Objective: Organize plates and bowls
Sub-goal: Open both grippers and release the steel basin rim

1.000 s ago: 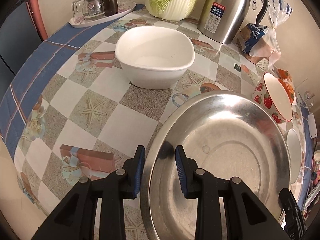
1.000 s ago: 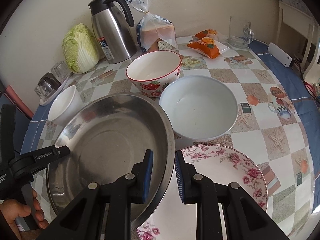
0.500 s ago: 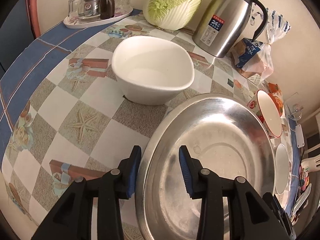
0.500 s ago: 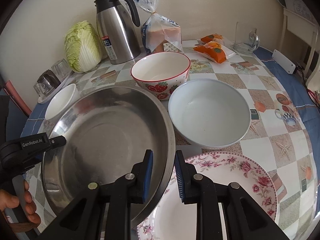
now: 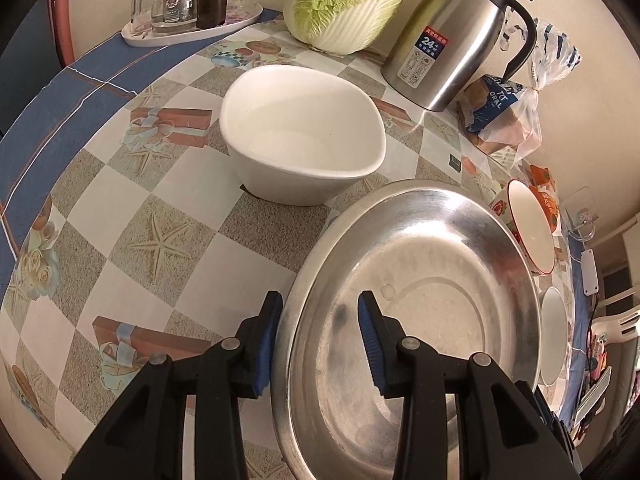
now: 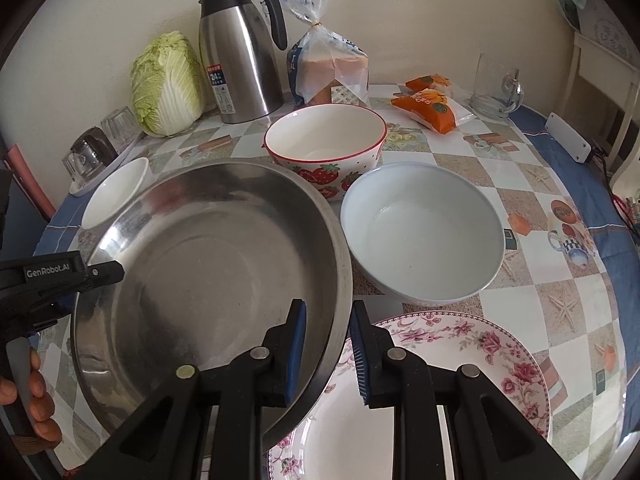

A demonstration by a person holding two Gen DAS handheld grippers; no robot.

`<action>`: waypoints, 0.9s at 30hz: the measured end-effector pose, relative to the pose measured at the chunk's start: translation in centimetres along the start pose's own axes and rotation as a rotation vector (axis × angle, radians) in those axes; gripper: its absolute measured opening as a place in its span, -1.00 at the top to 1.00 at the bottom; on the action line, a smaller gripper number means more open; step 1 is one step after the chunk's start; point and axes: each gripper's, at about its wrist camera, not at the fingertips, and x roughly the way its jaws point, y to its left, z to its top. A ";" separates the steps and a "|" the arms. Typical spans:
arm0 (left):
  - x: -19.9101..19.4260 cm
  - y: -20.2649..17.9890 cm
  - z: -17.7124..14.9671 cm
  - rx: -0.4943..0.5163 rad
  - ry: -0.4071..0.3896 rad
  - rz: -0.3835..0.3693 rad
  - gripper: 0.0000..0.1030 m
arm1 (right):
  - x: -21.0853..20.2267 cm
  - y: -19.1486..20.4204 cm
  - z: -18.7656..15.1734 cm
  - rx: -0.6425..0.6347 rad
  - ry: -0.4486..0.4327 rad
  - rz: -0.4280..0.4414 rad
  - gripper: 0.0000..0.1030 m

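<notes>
A wide steel basin (image 5: 420, 320) (image 6: 200, 260) lies on the checked tablecloth, its near edge over a floral plate (image 6: 460, 360). My left gripper (image 5: 319, 304) straddles the basin's left rim. Its jaws are opening, and neither pad presses on the metal. My right gripper (image 6: 329, 312) is shut on the basin's opposite rim, one pad inside and one outside. Behind the basin stand a white bowl (image 5: 304, 136) (image 6: 116, 196), a strawberry-patterned bowl (image 6: 324, 148) (image 5: 528, 232) and a pale blue bowl (image 6: 424, 232).
Along the wall are a cabbage (image 6: 166, 84), a steel thermos jug (image 6: 240, 64), bagged bread (image 6: 328, 68), orange snack packets (image 6: 428, 104) and a glass mug (image 6: 494, 84). A tray of glassware (image 5: 192, 4) sits at the far left. A person's hand (image 6: 36, 400) holds the left gripper.
The left jaws have spread wider around the basin's rim. The right gripper keeps its hold on the other rim. Both views have drifted slightly.
</notes>
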 end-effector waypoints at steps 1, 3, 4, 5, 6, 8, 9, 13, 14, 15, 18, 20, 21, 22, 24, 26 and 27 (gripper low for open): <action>0.0 0.0 0.0 -0.002 0.001 -0.003 0.21 | 0.0 0.0 0.0 -0.003 0.002 0.000 0.52; 0.0 0.1 0.0 -0.007 0.008 0.001 0.21 | 0.1 0.0 -0.1 -0.002 0.007 0.004 0.52; -0.1 0.1 0.0 -0.009 0.012 0.008 0.21 | 0.1 -0.1 -0.1 0.001 0.011 0.006 0.52; -0.1 0.1 0.0 -0.009 0.016 0.017 0.21 | 0.1 -0.1 -0.1 0.002 0.014 0.006 0.52; -0.3 0.2 0.0 -0.011 0.022 0.028 0.21 | 0.1 -0.1 -0.1 0.004 0.015 0.004 0.52; -0.6 0.7 0.0 -0.024 0.034 0.059 0.18 | -0.1 -0.3 0.1 0.010 0.013 -0.001 0.52; -0.9 0.9 0.0 -0.032 0.033 0.066 0.13 | -0.3 -0.4 0.1 0.016 0.009 -0.003 0.52; -2.0 1.8 -0.1 -0.053 0.038 0.082 -0.02 | -1.1 -1.1 0.3 0.043 -0.005 -0.012 0.21; -2.2 1.9 -0.2 -0.050 0.039 0.086 -0.07 | -1.3 -1.2 0.3 0.051 -0.007 -0.010 0.14; -2.3 1.9 -0.3 -0.044 0.042 0.089 -0.14 | -1.4 -1.3 0.3 0.057 -0.010 -0.008 0.14; -2.6 1.4 -0.6 -0.011 0.056 0.105 -0.38 | -1.9 -1.3 0.4 0.058 -0.022 -0.019 0.01; -2.7 0.9 -0.9 0.020 0.062 0.126 -0.40 | -2.2 -1.2 0.5 0.058 -0.035 -0.022 -0.34; -2.6 0.5 -0.9 0.034 0.064 0.137 -0.45 | -2.4 -1.2 0.5 0.057 -0.041 -0.019 -0.36; -2.6 0.3 -1.0 0.045 0.066 0.146 -0.50 | -2.5 -1.2 0.6 0.055 -0.045 -0.018 -0.39; -2.6 -0.2 -1.1 0.063 0.059 0.158 -0.64 | -2.6 -1.1 0.6 0.053 -0.050 -0.020 -0.52; -2.7 -0.5 -1.2 0.077 0.049 0.172 -0.65 | -2.7 -1.1 0.6 0.052 -0.051 -0.020 -0.59; -2.8 -0.5 -1.2 0.082 0.044 0.179 -0.66 | -2.7 -1.1 0.6 0.051 -0.050 -0.018 -0.60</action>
